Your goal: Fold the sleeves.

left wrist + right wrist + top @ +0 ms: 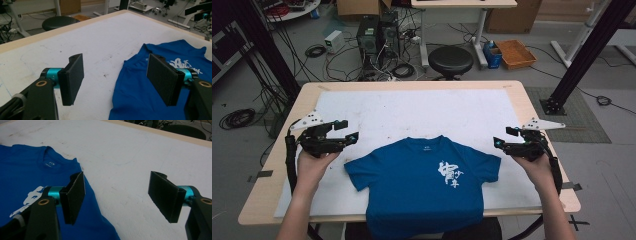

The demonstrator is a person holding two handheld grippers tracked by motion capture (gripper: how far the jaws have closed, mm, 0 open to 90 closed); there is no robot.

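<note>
At six o'clock on the worktop (412, 107), the blue T-shirt (424, 185) lies flat, hem overhanging the edge. Left claw (353, 131) at nine and right claw (500, 138) at three hover agape, empty. Uneven pinches could bunch fabric or drag it off.

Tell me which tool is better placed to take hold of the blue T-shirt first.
Left, narrowly. The left tool hangs open just off the blue T-shirt's near sleeve, which lies under one jaw in its own view. The right tool, also open, sits slightly farther off its sleeve.
</note>
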